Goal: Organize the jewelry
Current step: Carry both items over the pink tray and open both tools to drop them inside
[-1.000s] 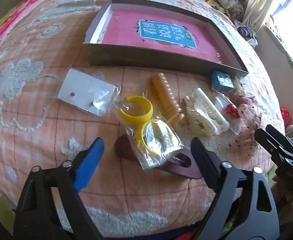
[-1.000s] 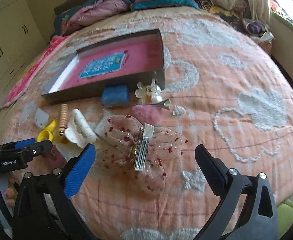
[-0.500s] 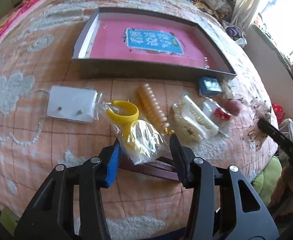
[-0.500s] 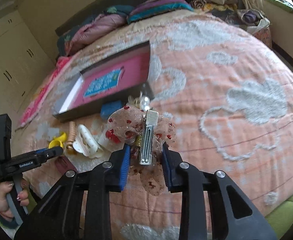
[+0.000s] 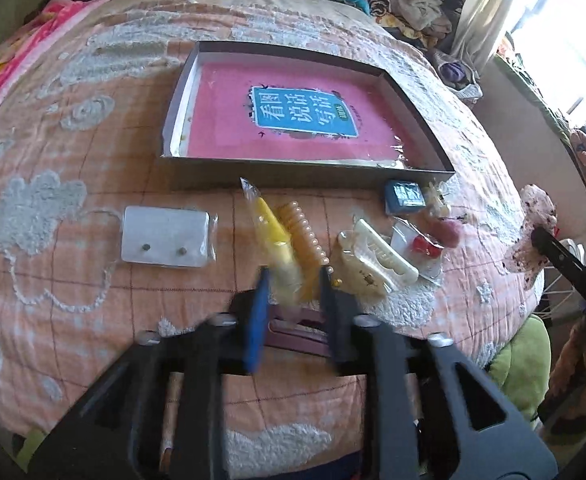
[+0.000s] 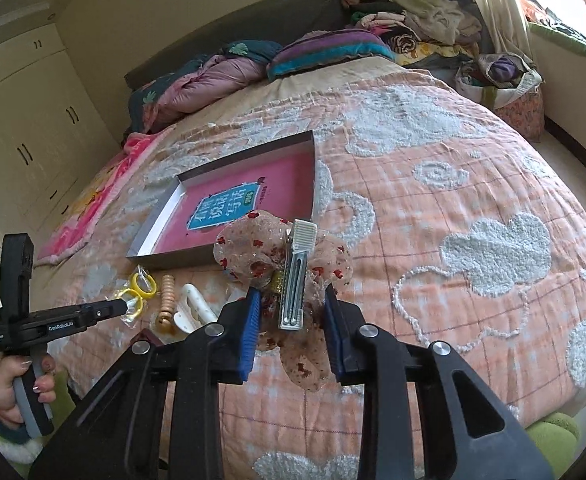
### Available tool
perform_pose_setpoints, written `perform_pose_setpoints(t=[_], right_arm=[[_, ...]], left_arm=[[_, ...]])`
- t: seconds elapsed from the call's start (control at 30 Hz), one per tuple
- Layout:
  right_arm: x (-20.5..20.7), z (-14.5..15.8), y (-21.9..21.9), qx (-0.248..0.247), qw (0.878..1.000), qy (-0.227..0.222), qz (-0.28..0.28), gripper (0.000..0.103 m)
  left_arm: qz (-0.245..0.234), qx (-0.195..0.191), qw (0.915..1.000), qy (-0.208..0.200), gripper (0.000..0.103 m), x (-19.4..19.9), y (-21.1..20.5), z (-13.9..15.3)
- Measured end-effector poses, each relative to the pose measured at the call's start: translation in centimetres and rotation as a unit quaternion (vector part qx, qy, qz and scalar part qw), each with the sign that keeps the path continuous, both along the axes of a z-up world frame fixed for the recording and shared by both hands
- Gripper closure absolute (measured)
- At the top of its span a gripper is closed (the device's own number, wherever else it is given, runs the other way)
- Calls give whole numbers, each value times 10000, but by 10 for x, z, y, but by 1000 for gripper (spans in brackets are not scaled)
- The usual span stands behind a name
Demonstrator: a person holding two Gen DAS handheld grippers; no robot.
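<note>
Left gripper is pinched tight on the bagged yellow rings, lifted off the bedspread. Off to its left lies the earring card; just right of its tips sit the pearl clip and white claw clip, with the gray box straight ahead. Right gripper is clamped on the sheer bow clip, held up in front of that box.

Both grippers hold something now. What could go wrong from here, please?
The left gripper pinches only the bottom of the yellow ring bag, so it may slip out. The right gripper squeezes the soft bow clip by its fabric; it could twist or snag before the box.
</note>
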State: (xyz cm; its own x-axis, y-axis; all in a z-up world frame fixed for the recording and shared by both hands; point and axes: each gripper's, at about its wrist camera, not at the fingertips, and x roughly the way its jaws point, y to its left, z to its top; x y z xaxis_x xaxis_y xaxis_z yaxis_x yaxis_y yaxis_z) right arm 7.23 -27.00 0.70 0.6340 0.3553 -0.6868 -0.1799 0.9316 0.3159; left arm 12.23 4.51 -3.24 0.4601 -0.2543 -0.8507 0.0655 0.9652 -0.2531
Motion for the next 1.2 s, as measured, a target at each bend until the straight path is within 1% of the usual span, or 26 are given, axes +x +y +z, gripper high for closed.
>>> perform_pose_setpoints(t=[0.13,0.17,0.2,0.23,0.27,0.3,0.37,0.5,0.73,0.8,1.0,1.1,1.2], right_arm=[[-1,0,5,-7,10000,4,50,76],[-1,1,6,-20,10000,-5,59,76],[-1,2,8,-34,10000,-16,63,76],[0,4,8,-34,10000,-40,84,76],[0,5,9,-35,9999,-60,94,76],[0,7,9,-41,9999,-77,102,76],[2,11,11,-32,9999,-112,125,76],[6,19,15,-44,9996,-201,182,76],[23,42,30,-11,9984,-416,377,76],[31,50,37,12,9977,-494,465,76],[62,65,64,-61,9953,-632,733,76],[83,66,75,-153,9949,-624,776,76],[107,59,84,-227,9956,-526,738,76]], left_arm=[[58,-21,10000,2,74,10,1,-4],[58,-21,10000,8,75,13,1,-6],[50,-36,10000,-1,87,15,1,-8],[39,-33,10000,12,95,17,1,-9],[-14,-116,9999,20,99,19,1,-12],[-36,-149,9999,-1,100,20,0,-12],[-123,-101,9999,-34,101,21,-2,-12],[-143,-208,9997,-62,102,21,3,-6],[-171,-371,9983,-416,103,30,14,34],[-150,-322,9979,-540,103,38,18,45],[-51,-213,9972,-713,103,66,26,58],[-18,-181,9971,-733,103,81,27,59],[-33,-97,9969,-775,103,94,25,58]])
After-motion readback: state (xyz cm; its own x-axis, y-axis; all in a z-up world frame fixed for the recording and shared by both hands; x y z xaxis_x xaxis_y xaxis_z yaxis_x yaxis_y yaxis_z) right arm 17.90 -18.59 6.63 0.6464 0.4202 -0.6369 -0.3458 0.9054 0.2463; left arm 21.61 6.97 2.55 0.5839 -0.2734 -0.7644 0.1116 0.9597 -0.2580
